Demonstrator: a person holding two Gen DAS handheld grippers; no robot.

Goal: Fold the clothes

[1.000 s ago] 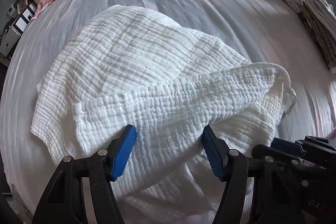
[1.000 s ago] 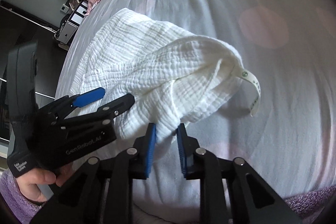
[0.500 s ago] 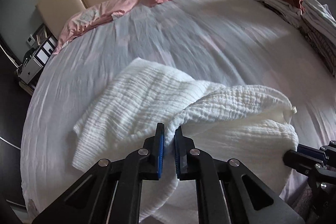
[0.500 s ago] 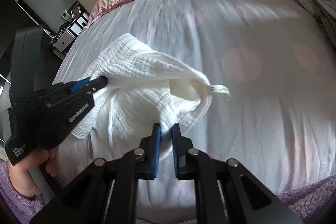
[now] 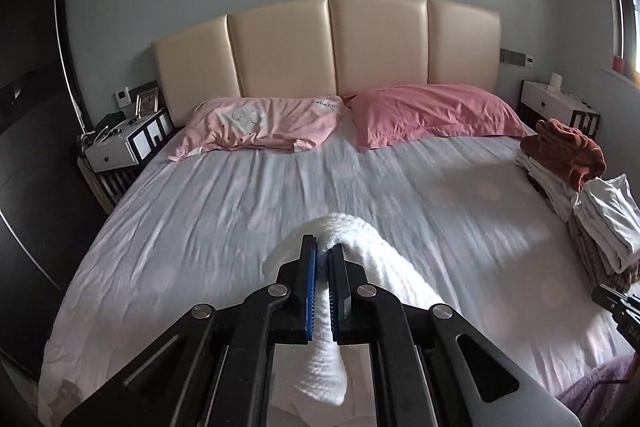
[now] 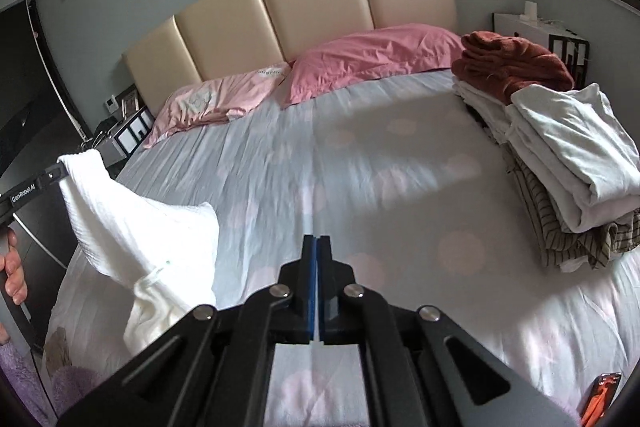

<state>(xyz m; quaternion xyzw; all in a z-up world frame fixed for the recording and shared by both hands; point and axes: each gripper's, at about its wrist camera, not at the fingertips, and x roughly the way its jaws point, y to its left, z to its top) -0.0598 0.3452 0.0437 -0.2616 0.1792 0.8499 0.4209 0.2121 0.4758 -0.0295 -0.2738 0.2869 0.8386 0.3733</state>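
Our left gripper [image 5: 322,267] has its fingers pinched tight on the white cloth [image 5: 360,247], low in the middle of the left picture. The cloth pokes up past the tips and hangs down below them. Our right gripper [image 6: 317,259] has its fingers pressed flat together, and we see nothing between them. In the right picture the white cloth hangs at the lower left, lifted off the bed [image 6: 360,155]. It looks soft, light and crinkly, so it sags and bunches. We think an edge or a corner is the best place to hold it. A pile of clothes [image 6: 560,147] sits at the right.
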